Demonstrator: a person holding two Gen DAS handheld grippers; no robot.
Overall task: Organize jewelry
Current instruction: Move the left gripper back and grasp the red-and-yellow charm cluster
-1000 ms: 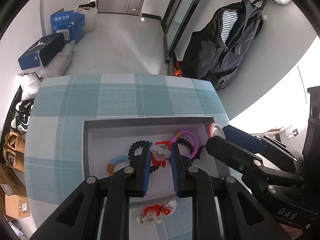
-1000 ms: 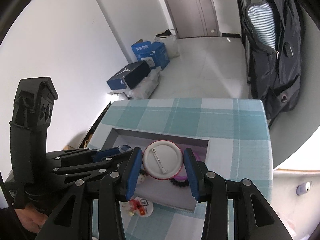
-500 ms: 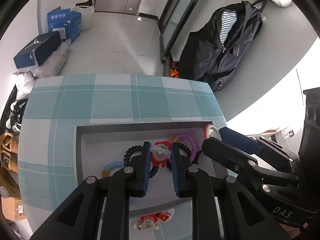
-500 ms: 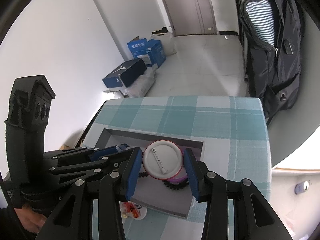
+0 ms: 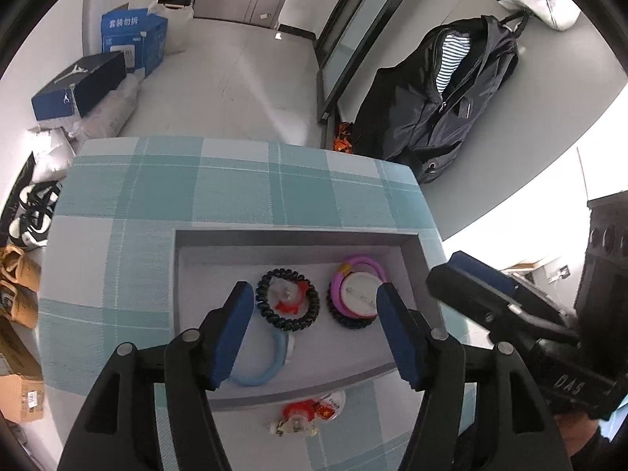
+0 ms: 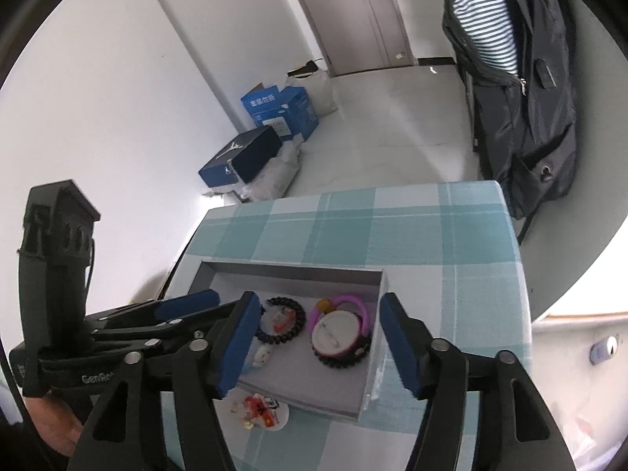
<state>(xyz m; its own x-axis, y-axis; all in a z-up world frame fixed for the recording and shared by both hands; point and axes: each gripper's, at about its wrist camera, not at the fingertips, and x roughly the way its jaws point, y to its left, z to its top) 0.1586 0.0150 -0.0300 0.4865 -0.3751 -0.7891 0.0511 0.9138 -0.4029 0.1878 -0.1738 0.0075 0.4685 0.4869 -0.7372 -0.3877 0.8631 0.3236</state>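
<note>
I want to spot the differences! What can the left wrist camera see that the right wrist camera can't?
Only the left wrist view shows the light blue ring at the tray's near side and the sneakers on the floor. Only the right wrist view shows a small white charm in the tray. Both show the grey tray, the black coil hair tie, the round white badge and the red charm lying outside on the checked cloth. Both tools have just been opening, and nothing is held.
</note>
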